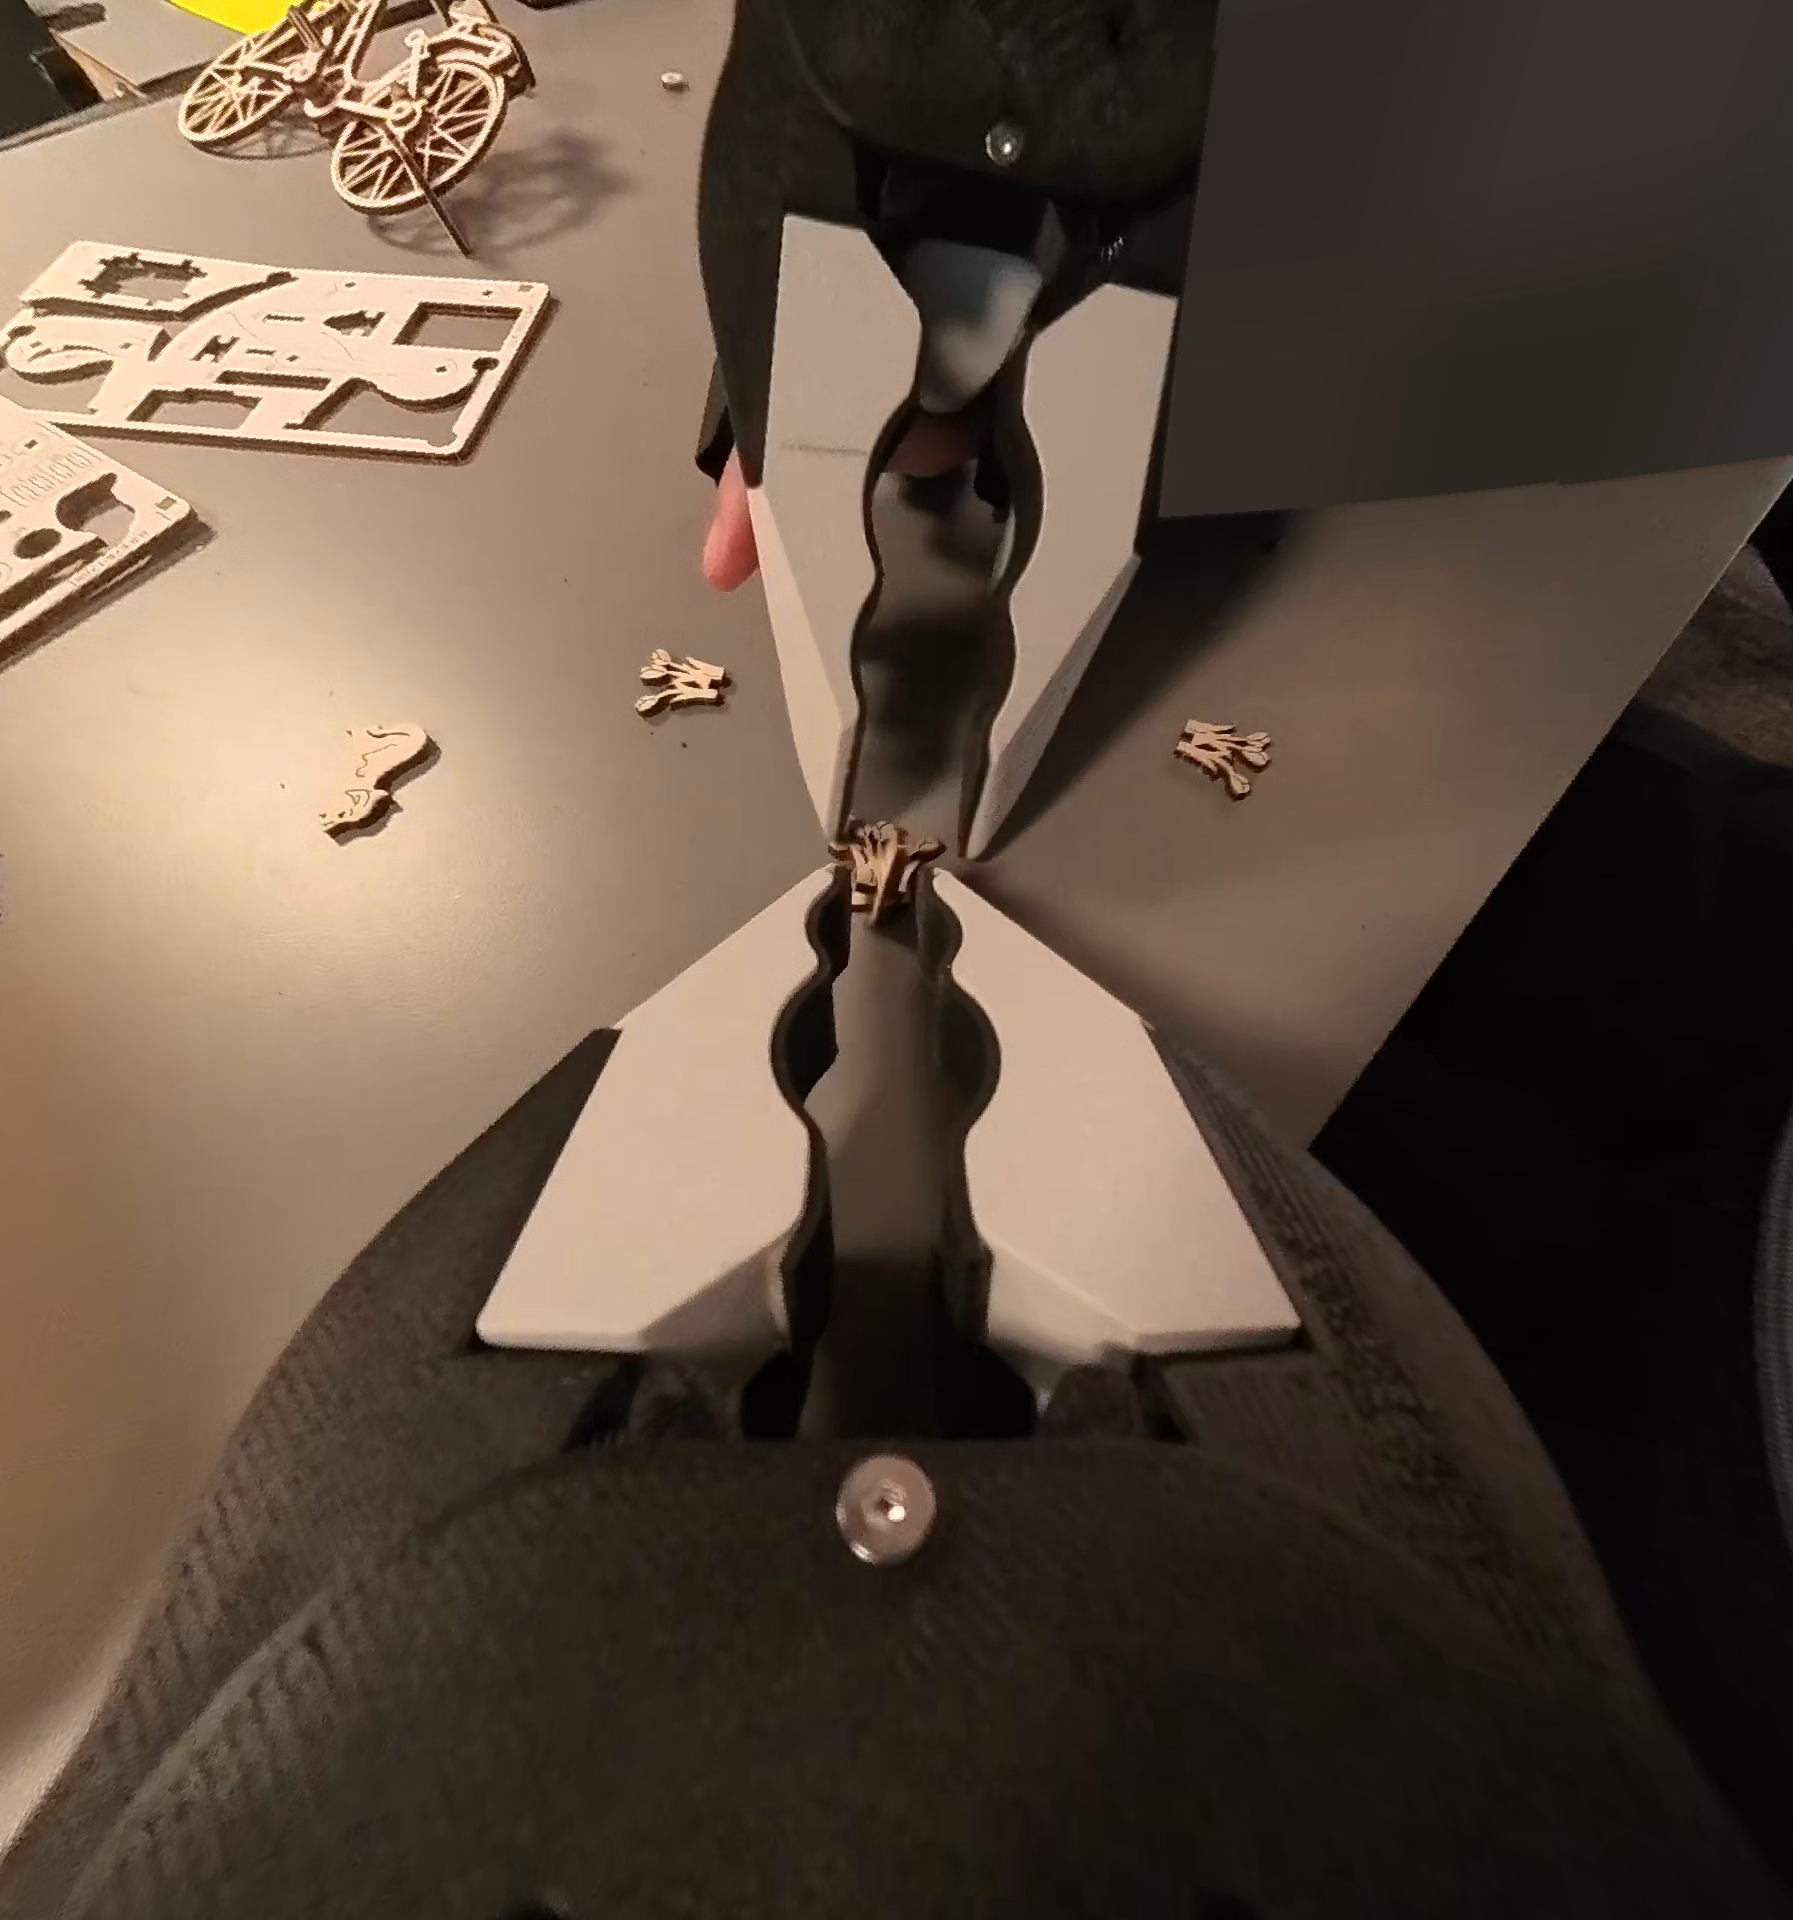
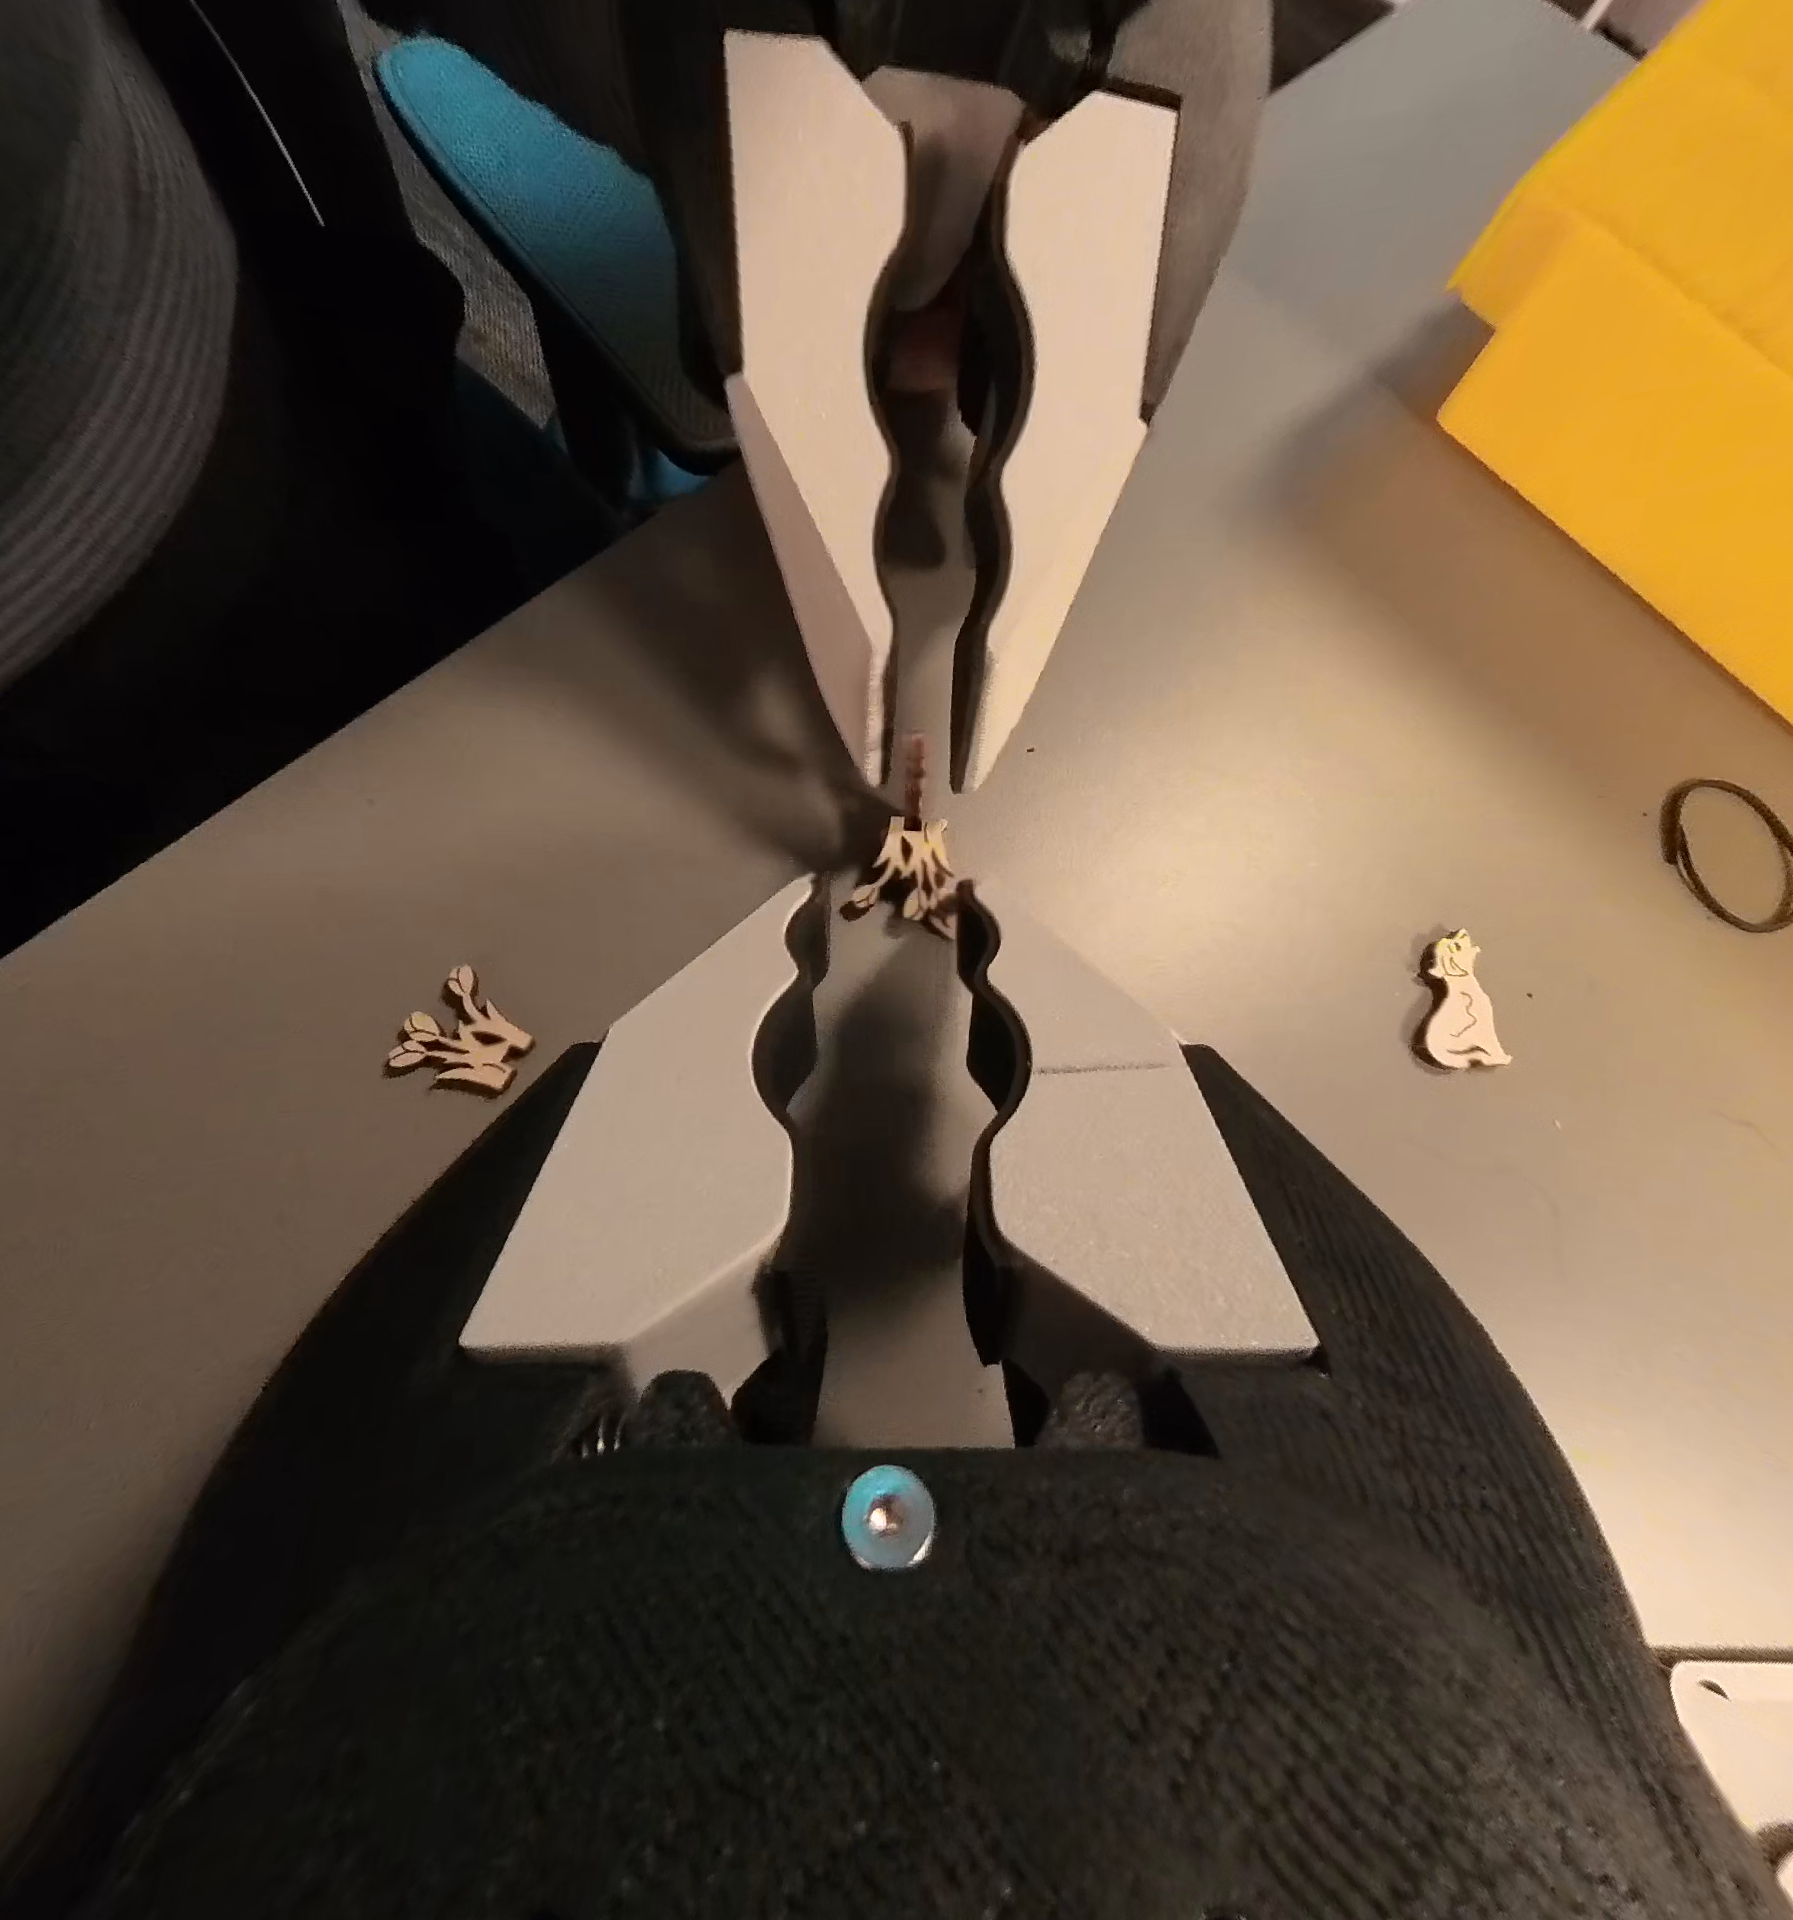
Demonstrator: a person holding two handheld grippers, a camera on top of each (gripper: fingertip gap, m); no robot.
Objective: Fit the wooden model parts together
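My left gripper point(image 1: 881, 883) is shut on a small branch-shaped wooden part point(image 1: 876, 868), seen edge-on in the right wrist view point(image 2: 915, 774). My right gripper point(image 2: 892, 896) is shut on a matching flat wooden part point(image 2: 907, 878). The two grippers meet tip to tip just above the grey table point(image 1: 456, 935), and the two parts touch crosswise between them. The right gripper point(image 1: 907, 831) comes in from the top of the left wrist view, and the left gripper point(image 2: 918, 774) from the top of the right wrist view.
Loose branch-shaped parts point(image 1: 684, 681) point(image 1: 1224, 753) and an animal-shaped part point(image 1: 378, 779) lie nearby. Punched-out wooden sheets point(image 1: 258, 353) and a finished wooden bicycle point(image 1: 352, 94) are far left. A yellow box point(image 2: 1681, 312) and a rubber band point(image 2: 1733, 852) sit to the right. The table edge point(image 1: 1494, 831) is close. Less than 4 cm separates the two grippers' tips.
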